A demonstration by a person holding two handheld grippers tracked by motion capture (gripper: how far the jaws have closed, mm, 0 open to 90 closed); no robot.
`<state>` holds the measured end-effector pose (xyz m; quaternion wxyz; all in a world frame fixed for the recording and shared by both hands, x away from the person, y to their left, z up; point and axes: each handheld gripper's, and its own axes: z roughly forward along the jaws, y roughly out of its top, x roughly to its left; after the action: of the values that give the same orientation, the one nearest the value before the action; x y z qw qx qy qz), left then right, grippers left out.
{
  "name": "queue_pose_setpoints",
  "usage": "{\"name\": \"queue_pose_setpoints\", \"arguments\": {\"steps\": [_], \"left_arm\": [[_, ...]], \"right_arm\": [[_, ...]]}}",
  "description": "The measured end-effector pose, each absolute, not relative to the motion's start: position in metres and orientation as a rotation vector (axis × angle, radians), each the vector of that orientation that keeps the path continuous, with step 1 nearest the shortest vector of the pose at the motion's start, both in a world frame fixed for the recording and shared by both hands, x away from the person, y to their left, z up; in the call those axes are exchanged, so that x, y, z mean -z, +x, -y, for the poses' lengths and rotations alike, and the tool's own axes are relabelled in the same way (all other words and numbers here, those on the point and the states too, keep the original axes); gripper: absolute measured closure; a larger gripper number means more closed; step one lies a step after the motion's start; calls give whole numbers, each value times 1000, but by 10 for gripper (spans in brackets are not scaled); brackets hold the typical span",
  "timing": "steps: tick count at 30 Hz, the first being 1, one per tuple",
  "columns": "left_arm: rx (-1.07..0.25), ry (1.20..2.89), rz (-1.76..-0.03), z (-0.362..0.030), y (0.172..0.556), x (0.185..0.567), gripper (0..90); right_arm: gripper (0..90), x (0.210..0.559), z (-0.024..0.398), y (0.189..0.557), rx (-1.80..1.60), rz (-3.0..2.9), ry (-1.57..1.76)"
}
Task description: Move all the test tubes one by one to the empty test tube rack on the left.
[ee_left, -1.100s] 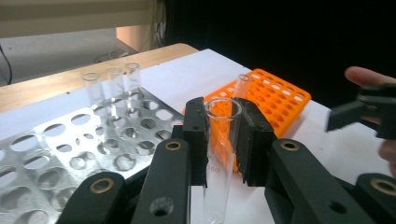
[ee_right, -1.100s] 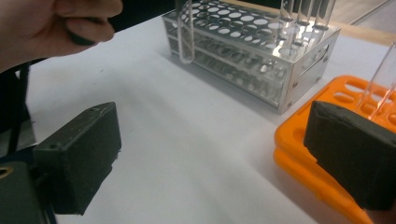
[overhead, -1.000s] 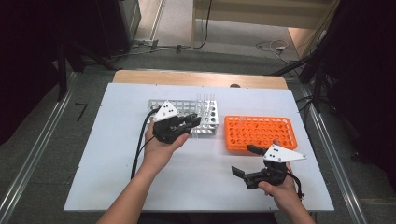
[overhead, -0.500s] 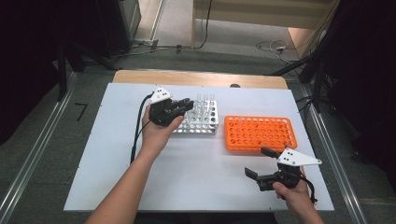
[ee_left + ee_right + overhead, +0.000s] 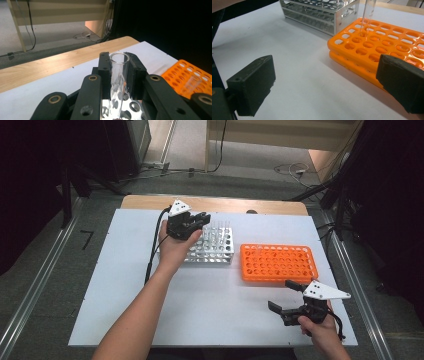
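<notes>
left gripper [image 5: 199,220] stands over the far left part of the metal rack [image 5: 212,251], toward the far edge of the desk [image 5: 125,285]. its jaws are closed on a clear glass tube [image 5: 117,75], which sits pinched between the two pads with its open mouth just above the jaw tips and its long axis upright, the lower end running down toward the rack holes below; whether the tip is clear of its hole cannot be told. the left hand is plainly the nearer one to the tube. the orange rack [image 5: 278,262] lies to the right of the metal rack, apart from it, toward the right edge of the desk; in the right gripper view one tube [image 5: 367,17] stands upright in it. judged from this, the coming move turns on carrying the held tube rightward, kept vertical, to a free hole there. right gripper [image 5: 285,299] is near the desk's near right corner, jaws spread wide with nothing between them, pointing toward the orange rack. against the earlier frame: the left gripper has shifted toward the far edge, from the rack's left end; the right gripper has drawn back from the orange rack toward the near edge.
</notes>
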<state>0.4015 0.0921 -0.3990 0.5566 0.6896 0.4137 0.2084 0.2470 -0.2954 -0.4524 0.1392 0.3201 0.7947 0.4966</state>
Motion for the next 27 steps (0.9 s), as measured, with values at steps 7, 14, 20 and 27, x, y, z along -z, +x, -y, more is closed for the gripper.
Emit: {"name": "queue_pose_setpoints", "arguments": {"steps": [7,14,20,27], "left_arm": [[-540,1629,-1001,-89,418,399,761],[-563,1640,-1019,-88,431,403,760],[-555,1664,-1037,-85,435,408,760],[-543,1703,-1077,-78,438,416,759]], "right_arm": [[10,453,297,249,-1444,-2292,927],[11,453,297,248,-1450,-2291,932],[12,453,297,249,-1448,-2292,932],[12,453,297,249,-1449,-2289,933]]}}
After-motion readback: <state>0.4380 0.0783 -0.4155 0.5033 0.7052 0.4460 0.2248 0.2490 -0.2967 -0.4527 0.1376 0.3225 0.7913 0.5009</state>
